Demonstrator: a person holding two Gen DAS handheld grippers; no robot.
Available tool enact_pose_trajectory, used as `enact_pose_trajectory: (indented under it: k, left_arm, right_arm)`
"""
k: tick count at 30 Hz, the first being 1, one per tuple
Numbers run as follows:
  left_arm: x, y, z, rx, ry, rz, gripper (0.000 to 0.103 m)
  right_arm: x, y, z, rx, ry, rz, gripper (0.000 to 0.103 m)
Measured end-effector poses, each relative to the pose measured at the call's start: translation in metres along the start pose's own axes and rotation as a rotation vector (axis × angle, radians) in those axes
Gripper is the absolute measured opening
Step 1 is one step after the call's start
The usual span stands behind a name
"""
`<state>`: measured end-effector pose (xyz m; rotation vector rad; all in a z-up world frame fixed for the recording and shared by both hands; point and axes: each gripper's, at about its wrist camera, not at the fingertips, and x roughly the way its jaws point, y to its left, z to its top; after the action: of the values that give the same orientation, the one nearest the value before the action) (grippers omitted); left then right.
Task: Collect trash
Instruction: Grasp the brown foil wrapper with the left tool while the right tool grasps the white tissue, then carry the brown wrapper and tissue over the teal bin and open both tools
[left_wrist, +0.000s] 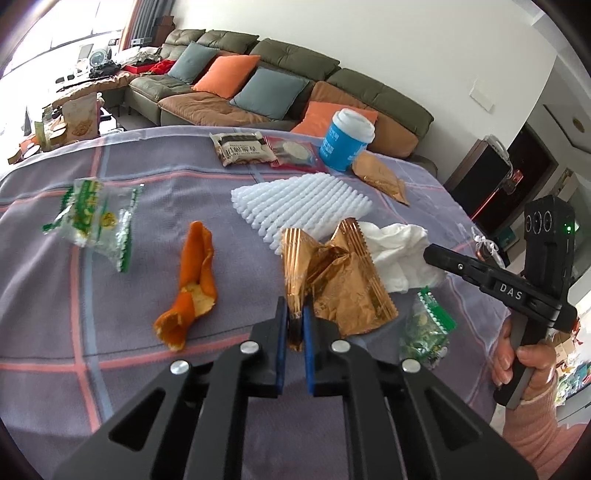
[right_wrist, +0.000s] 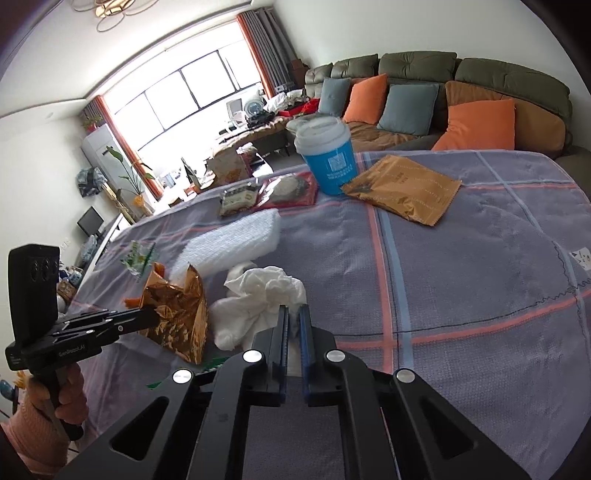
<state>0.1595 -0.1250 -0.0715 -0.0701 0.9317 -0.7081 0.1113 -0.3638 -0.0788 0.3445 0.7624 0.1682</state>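
Note:
Trash lies scattered on a table under a purple checked cloth (left_wrist: 147, 184). My left gripper (left_wrist: 295, 312) is shut on the near edge of a crumpled gold foil wrapper (left_wrist: 340, 273), which also shows in the right wrist view as the gold wrapper (right_wrist: 177, 314). My right gripper (right_wrist: 294, 314) is shut on a crumpled white tissue (right_wrist: 258, 299); the same tissue (left_wrist: 399, 251) lies just right of the wrapper in the left wrist view. An orange peel (left_wrist: 192, 280) and a green-printed clear wrapper (left_wrist: 92, 218) lie to the left.
Farther back are white foam netting (left_wrist: 299, 206), a blue cup with a white lid (left_wrist: 345, 140), a flat gold packet (right_wrist: 402, 188), a red packet (left_wrist: 291, 151) and a snack packet (left_wrist: 242, 147). A small green wrapper (left_wrist: 424, 328) lies near right. A sofa (left_wrist: 332, 85) stands behind the table.

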Motion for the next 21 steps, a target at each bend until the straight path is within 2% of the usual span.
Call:
enact_pose_trajectory:
  k: [14,21]
  left_arm:
    - [-0.072,0.032,-0.022,-0.094,-0.120,0.013,0.009]
    - [-0.114,0.055,-0.046,-0.141,-0.175,0.065,0.009]
  right_arm:
    - [-0.031,0.025,0.011,-0.012,-0.085,0.093,0.005]
    - [-0.042,0.055,0.017,-0.055,-0.112,0.181,0.005]
